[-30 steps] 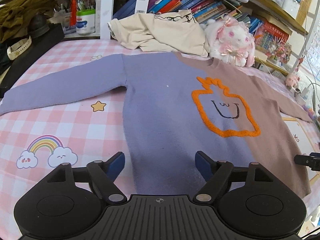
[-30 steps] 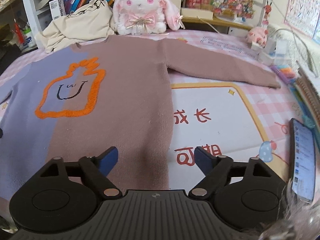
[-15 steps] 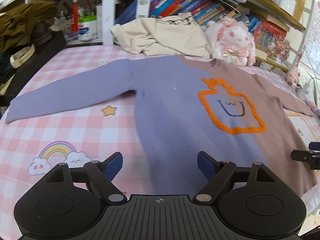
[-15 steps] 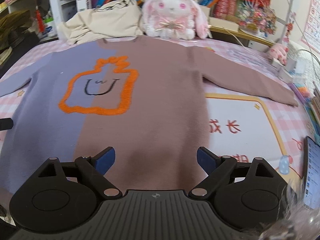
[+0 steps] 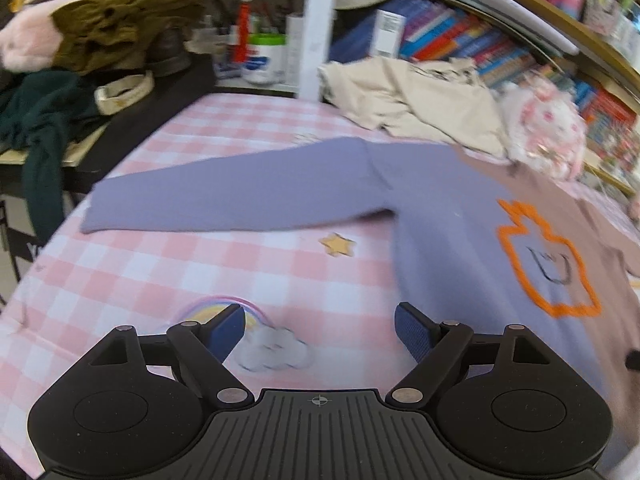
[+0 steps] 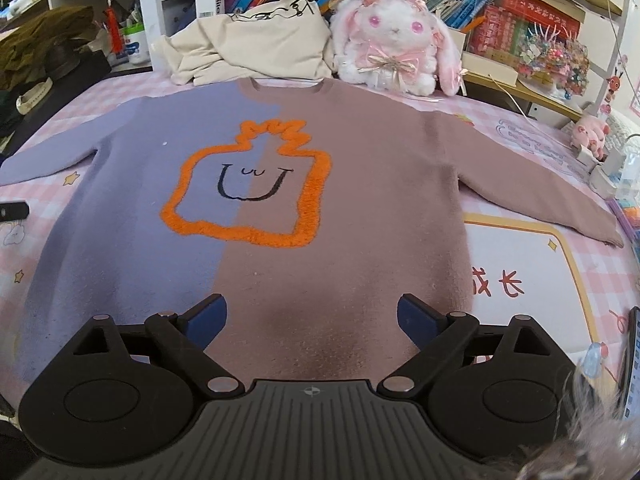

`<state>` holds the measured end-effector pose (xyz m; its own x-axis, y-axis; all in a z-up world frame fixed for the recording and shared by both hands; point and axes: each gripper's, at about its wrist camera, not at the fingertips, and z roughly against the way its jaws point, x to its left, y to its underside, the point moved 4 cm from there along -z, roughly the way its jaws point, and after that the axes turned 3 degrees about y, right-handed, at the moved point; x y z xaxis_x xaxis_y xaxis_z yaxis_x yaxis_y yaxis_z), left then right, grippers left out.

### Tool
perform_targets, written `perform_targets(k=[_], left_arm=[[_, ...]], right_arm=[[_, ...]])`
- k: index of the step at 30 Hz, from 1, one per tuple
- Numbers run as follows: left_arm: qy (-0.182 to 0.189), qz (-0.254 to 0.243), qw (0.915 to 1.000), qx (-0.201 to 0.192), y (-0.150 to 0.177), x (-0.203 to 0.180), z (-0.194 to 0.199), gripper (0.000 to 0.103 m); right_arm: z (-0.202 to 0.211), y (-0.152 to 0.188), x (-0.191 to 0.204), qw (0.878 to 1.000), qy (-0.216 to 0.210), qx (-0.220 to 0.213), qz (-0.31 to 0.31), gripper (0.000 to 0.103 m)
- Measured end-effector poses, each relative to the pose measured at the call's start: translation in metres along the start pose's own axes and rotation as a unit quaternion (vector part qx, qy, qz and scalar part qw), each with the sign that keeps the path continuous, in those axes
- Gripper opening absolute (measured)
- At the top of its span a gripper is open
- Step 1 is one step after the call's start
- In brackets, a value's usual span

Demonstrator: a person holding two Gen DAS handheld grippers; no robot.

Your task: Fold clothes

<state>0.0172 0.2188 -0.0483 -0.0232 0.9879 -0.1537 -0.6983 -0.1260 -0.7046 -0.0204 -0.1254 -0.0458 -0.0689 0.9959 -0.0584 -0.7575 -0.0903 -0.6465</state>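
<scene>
A sweater [image 6: 360, 184], half purple and half mauve with an orange outlined face, lies flat and face up on the pink checked cloth, both sleeves spread out. In the left wrist view its purple sleeve [image 5: 240, 196] stretches to the left. My left gripper [image 5: 318, 330] is open and empty, above the cloth by the rainbow print, left of the sweater's body. My right gripper [image 6: 312, 318] is open and empty, just above the sweater's mauve lower part near the hem. The tip of the left gripper shows at the left edge of the right wrist view [image 6: 12, 212].
A cream garment [image 6: 248, 48] and a pink plush rabbit [image 6: 396, 52] sit beyond the collar, under book shelves. Dark clothes [image 5: 52, 92] are piled on a side table to the left. A phone [image 6: 632, 360] lies at the right edge, and small items [image 6: 600, 148] at the far right.
My left gripper has swung left, off the sweater's body and over the checked cloth towards the purple sleeve. My right gripper has shifted left, more over the sweater's middle. Both stayed open.
</scene>
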Motion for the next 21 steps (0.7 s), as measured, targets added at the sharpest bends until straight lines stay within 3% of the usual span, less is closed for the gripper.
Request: perform_targets(k=[6, 13, 16, 21], left_arm=[[-0.044, 0.044, 0.9978, -0.023, -0.014, 0.039, -0.013, 0.084], [-0.088, 0.094, 0.9909, -0.040, -0.031, 0.083, -0.027, 0.084], [-0.114, 0.116, 0.9853, -0.051, -0.037, 0.103, -0.031, 0.084], [-0.148, 0.178, 0.9693, -0.083, -0.042, 0.147, -0.029, 0.083]], right_arm=[[0.003, 0.000, 0.003, 1.000, -0.001, -0.005, 0.011, 0.094], [0.002, 0.001, -0.006, 1.000, 0.027, 0.003, 0.006, 0.095], [0.002, 0.001, -0.012, 0.999, 0.036, 0.006, -0.003, 0.095], [0.002, 0.003, -0.018, 0.999, 0.046, 0.010, -0.011, 0.095]])
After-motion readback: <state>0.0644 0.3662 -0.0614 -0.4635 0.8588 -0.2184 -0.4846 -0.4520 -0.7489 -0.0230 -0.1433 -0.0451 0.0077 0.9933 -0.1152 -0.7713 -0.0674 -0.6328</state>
